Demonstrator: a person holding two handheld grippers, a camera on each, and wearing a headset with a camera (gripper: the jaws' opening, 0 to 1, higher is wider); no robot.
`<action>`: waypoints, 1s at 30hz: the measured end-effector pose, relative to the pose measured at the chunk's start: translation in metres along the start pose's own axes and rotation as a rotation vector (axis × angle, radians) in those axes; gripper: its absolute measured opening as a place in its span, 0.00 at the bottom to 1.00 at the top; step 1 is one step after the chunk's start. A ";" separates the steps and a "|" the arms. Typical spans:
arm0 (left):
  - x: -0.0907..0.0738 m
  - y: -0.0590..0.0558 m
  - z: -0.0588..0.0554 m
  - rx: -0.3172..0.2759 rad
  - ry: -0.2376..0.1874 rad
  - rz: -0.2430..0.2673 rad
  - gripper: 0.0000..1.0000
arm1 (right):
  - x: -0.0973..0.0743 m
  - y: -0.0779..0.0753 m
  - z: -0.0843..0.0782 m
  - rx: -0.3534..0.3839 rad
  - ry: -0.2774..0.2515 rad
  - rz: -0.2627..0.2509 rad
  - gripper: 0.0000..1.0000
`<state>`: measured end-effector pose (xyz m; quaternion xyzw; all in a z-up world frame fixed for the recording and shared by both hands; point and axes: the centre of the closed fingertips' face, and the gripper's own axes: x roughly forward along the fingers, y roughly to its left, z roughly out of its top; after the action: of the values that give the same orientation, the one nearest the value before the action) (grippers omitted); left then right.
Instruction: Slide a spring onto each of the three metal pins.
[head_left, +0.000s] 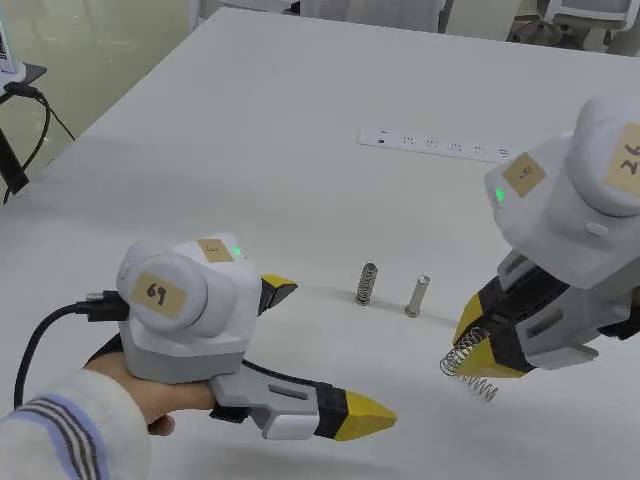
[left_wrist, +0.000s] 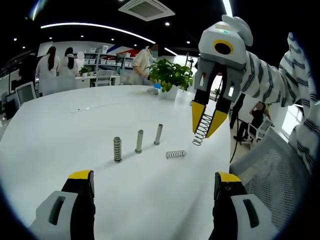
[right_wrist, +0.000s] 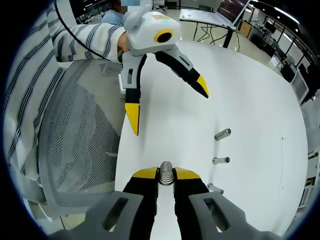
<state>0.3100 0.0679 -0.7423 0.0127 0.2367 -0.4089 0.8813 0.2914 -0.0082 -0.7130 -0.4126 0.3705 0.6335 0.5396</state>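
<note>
Spring (head_left: 461, 354) clamped between right gripper (head_left: 480, 352) tips, raised off tabletop (head_left: 250, 150). Left gripper (head_left: 322, 352) held wide, empty. Second spring (head_left: 484, 389) seen lying just beneath right gripper. Ahead of left gripper: spring-loaded pin (left_wrist: 117, 149), bare pin (left_wrist: 139, 141), farther bare pin (left_wrist: 158, 134).

Table (head_left: 250, 130) open around pins (left_wrist: 139, 141); loose spring (left_wrist: 175, 154) seemingly close.

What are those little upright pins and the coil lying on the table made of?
The pins look like bare metal, likely steel: smooth grey cylinders with a bright sheen. The spring lying on the table looks like thin silvery wire, probably steel, wound in open coils.
</note>
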 end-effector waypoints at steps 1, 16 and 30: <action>0.000 0.000 0.000 -0.001 0.000 0.002 0.98 | -0.002 -0.001 0.000 0.003 0.000 -0.003 0.08; -0.001 0.000 -0.004 0.008 0.020 0.003 0.98 | -0.025 -0.030 -0.001 -0.017 0.041 -0.052 0.08; -0.002 0.000 -0.003 0.010 0.034 -0.002 0.98 | -0.030 -0.059 0.001 -0.016 0.070 -0.079 0.08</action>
<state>0.3077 0.0701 -0.7440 0.0240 0.2496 -0.4107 0.8766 0.3514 -0.0099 -0.6859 -0.4530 0.3677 0.5998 0.5477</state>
